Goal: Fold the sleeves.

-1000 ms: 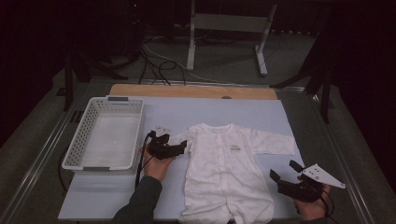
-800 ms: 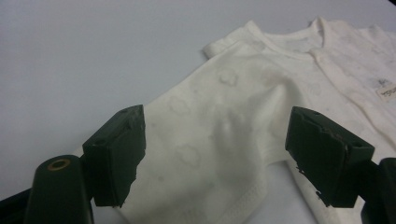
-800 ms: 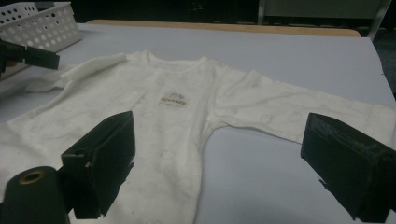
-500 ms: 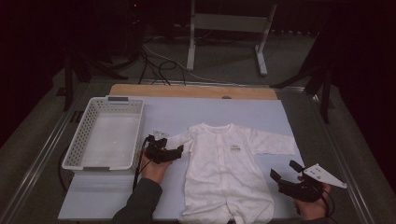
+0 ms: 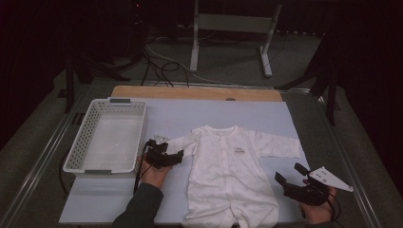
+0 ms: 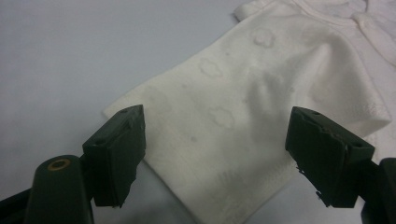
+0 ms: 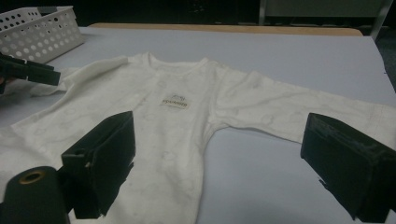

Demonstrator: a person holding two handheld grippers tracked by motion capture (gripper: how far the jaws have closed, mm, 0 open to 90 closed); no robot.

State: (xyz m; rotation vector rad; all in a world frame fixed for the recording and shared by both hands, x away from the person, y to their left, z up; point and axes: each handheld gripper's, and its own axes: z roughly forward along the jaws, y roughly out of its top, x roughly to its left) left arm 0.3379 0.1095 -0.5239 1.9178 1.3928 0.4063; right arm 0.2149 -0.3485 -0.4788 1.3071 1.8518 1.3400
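Note:
A white long-sleeved baby onesie (image 5: pixel 228 175) lies flat, front up, on the pale sheet (image 5: pixel 266 118). My left gripper (image 5: pixel 173 153) is at the onesie's left sleeve end. In the left gripper view its jaws (image 6: pixel 215 126) stand open, low over the sleeve cuff (image 6: pixel 219 140), one on each side. My right gripper (image 5: pixel 290 173) hovers off the onesie's lower right, open, pointing at the body. In the right gripper view its jaws (image 7: pixel 219 140) frame the garment's chest label (image 7: pixel 174 102) and right sleeve (image 7: pixel 289 112), with nothing between them.
A white perforated basket (image 5: pixel 107 137) stands at the left of the sheet, just beyond my left hand; it is also visible as basket (image 7: pixel 37 28). A wooden table edge (image 5: pixel 195 93) runs along the back. Cables and a metal stand are on the floor behind.
My left gripper has shifted slightly left and toward me at the sleeve end. The right gripper has barely moved. The onesie lies as before.

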